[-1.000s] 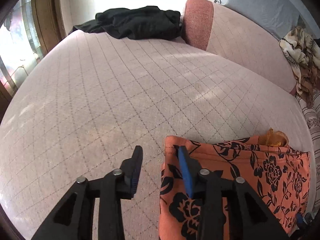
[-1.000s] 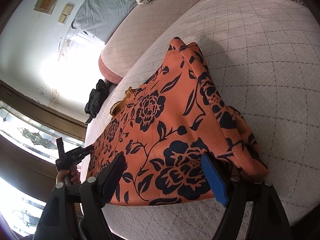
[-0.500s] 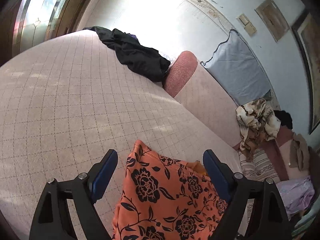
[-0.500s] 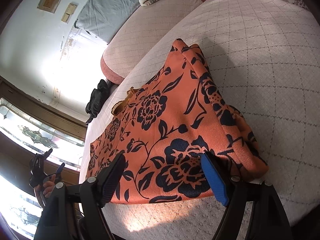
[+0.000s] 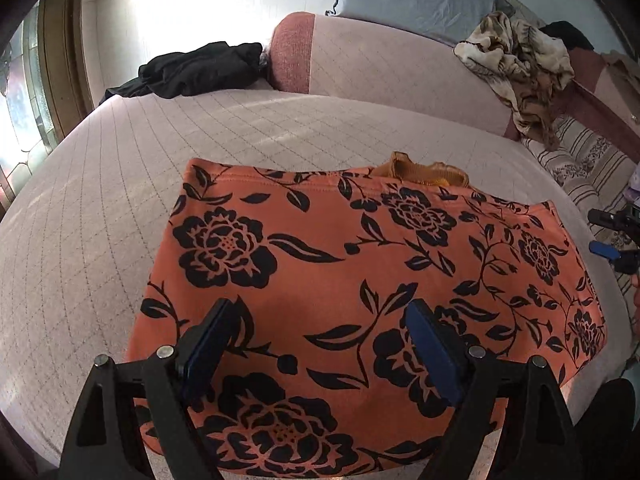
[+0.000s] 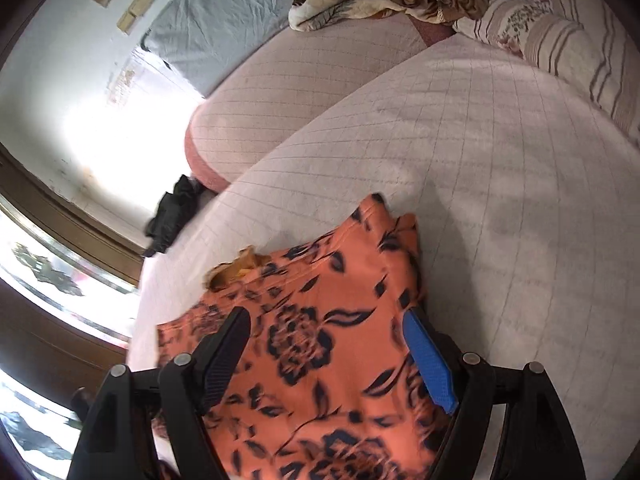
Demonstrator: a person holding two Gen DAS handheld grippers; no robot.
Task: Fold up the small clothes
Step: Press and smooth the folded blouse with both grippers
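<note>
Your left gripper (image 5: 320, 324) hovers over the near part of the orange floral garment (image 5: 360, 280), jaws spread wide and holding nothing. Your right gripper (image 6: 326, 338) is also wide apart above the same cloth, nothing between its blue pads (image 6: 430, 364). The garment lies folded flat on the pink quilted bed (image 5: 100, 208), a mustard scrap (image 5: 424, 172) peeking out at its far edge. A black garment (image 5: 196, 70) sits well apart near the bolster (image 5: 384, 64)
</note>
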